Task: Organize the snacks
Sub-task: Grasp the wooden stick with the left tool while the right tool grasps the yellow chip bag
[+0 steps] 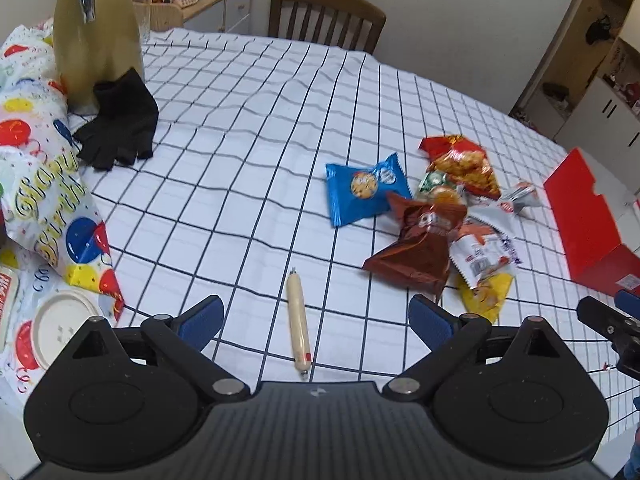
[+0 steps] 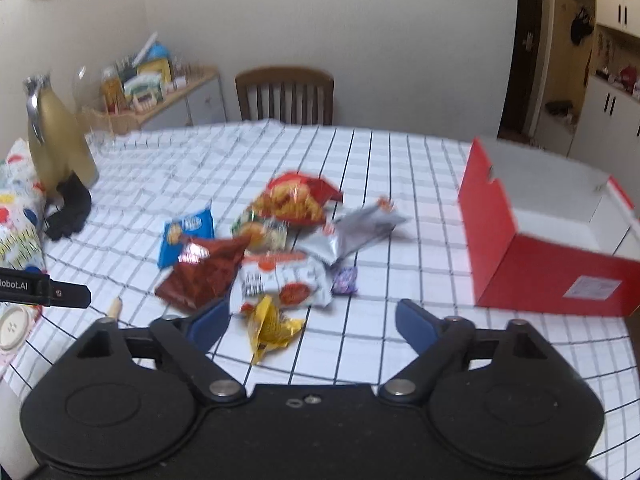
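Left gripper (image 1: pixel 316 320): my jaws stand wide apart, holding nothing, low over the checked tablecloth (image 1: pixel 248 128).
Sausage stick (image 1: pixel 299 322): lies on the cloth between my left fingers, apart from both, pointing away from me.
Right gripper (image 2: pixel 312 322): my jaws are also spread wide and empty, facing the snack pile.
Yellow packet (image 2: pixel 272 326): crumpled, nearest my right jaws, between the fingers but not touched.
Brown bag (image 1: pixel 420 248): on the near left of the pile, overlapping the white-and-orange packet (image 2: pixel 284 282).
Blue cookie pack (image 1: pixel 362 188): on the left edge of the pile, flat on the cloth.
Red chip bag (image 2: pixel 298 196): at the far side of the pile, with a green packet (image 2: pixel 260 232) just before it.
Silver packet (image 2: pixel 356 232): right side of the pile, toward the box.
Purple sweet (image 2: pixel 345 280): small, just right of the white-and-orange packet.
Red box (image 2: pixel 532 248): open, white inside, on the right of the table, apart from the snacks.
Black glove (image 1: pixel 120 122): far left, against a gold jug (image 1: pixel 96 32).
Birthday wrap (image 1: pixel 44 184): along the left edge.
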`<action>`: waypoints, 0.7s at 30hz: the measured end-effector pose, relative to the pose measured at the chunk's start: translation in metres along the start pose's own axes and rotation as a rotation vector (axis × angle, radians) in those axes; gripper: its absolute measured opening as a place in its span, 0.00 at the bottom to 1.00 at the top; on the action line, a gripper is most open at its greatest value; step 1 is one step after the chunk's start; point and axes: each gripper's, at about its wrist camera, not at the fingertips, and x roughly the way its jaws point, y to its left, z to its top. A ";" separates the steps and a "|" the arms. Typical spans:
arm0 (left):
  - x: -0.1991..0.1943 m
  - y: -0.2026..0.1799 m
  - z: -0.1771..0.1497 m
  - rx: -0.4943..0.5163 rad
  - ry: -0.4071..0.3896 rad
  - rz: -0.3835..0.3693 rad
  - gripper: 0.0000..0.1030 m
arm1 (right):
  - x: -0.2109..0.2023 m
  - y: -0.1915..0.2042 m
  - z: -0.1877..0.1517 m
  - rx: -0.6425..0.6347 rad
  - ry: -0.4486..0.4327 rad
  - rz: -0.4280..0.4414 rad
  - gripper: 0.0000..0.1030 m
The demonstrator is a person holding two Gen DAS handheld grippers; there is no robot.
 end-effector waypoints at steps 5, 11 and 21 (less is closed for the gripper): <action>0.022 0.000 -0.005 -0.001 0.028 0.012 0.82 | 0.026 0.013 -0.005 -0.032 0.043 0.030 0.76; 0.040 0.001 -0.008 0.001 0.049 0.027 0.63 | 0.054 0.025 -0.010 -0.062 0.084 0.034 0.65; 0.056 0.004 -0.008 -0.005 0.077 0.041 0.39 | 0.084 0.031 -0.015 -0.069 0.140 0.017 0.54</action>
